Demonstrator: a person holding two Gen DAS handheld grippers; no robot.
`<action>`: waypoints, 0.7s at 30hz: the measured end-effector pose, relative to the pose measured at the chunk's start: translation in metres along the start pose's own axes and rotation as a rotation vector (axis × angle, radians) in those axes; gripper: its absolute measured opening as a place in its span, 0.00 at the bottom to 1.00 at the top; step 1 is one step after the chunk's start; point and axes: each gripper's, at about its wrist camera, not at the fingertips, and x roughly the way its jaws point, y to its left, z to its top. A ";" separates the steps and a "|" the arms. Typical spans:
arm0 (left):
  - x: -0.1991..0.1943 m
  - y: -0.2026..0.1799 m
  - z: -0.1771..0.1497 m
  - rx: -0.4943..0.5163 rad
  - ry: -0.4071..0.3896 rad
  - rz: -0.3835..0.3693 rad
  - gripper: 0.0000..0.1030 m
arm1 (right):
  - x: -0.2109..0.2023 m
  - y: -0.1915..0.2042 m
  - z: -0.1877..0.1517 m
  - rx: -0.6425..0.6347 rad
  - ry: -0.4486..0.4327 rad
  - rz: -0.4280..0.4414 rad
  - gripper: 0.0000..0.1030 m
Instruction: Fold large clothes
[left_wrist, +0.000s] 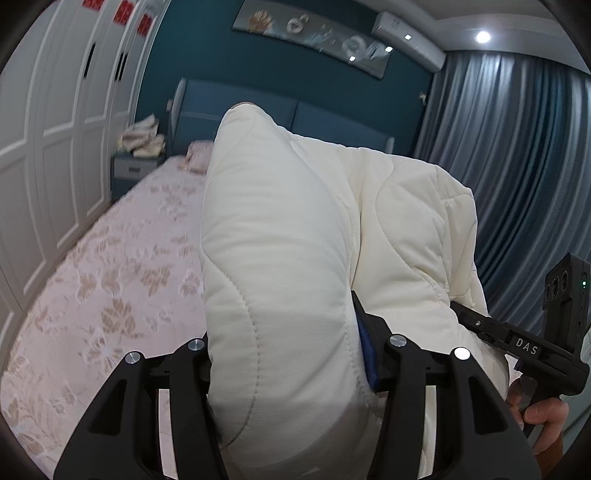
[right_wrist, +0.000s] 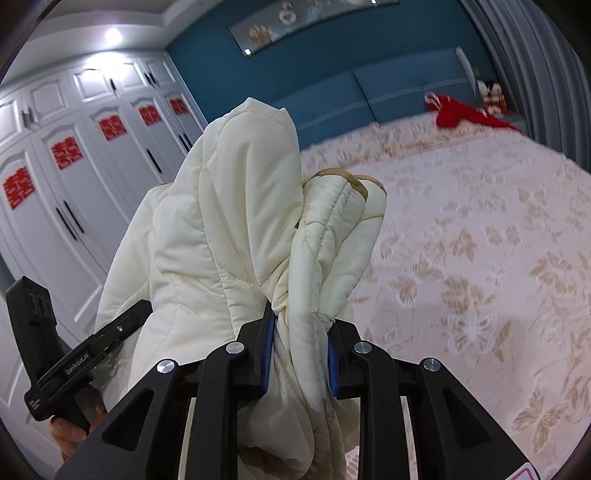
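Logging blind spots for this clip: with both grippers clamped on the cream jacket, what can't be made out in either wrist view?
- Left wrist view: the cream jacket hides the left gripper fingertips and the bed's middle.
- Right wrist view: bunched fabric covers the right gripper pads; the jacket's lower part is cut off by the bottom edge.
- The red item near the headboard is too blurred to identify.

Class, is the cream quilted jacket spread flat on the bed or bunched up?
Bunched: the cream quilted jacket hangs lifted above the bed, gathered between both tongs.
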 end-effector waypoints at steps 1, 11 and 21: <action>0.015 0.009 -0.006 -0.013 0.021 0.001 0.49 | 0.010 -0.005 -0.003 0.008 0.017 -0.004 0.22; 0.119 0.069 -0.071 -0.139 0.207 0.020 0.49 | 0.123 -0.049 -0.044 0.034 0.197 -0.085 0.22; 0.179 0.117 -0.140 -0.246 0.346 0.097 0.60 | 0.202 -0.083 -0.101 0.083 0.347 -0.157 0.28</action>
